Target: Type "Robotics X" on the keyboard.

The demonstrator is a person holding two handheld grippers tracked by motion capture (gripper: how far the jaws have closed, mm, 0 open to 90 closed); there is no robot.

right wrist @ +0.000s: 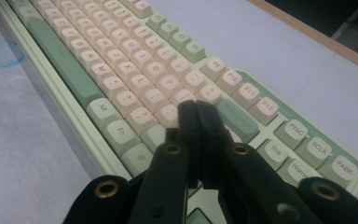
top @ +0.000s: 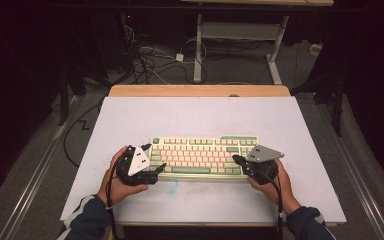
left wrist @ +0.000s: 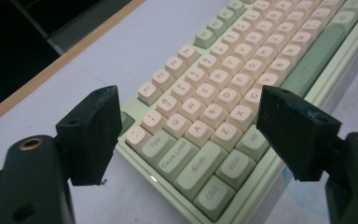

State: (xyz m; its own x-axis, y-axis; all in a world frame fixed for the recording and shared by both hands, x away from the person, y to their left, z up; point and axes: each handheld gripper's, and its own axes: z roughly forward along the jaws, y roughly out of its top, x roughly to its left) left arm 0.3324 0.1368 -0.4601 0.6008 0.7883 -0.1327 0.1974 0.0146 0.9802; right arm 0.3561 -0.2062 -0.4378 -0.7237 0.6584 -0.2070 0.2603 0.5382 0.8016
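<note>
A pale green keyboard with cream and green keys lies on the white tabletop, near its front. My left gripper sits at the keyboard's left end. In the left gripper view its jaws stand open, wide apart on either side of the corner with the Tab, Shift and Ctrl keys, and nothing is pressed between them. My right gripper is at the keyboard's right end. Its jaws are shut together, empty, with the tips low over the keys of the keyboard near the right-hand cluster. Whether they touch a key I cannot tell.
A faint blue scribble marks the tabletop in front of the keyboard. The table's wooden far edge borders a floor with cables and the white legs of another table. Bare tabletop stretches behind the keyboard.
</note>
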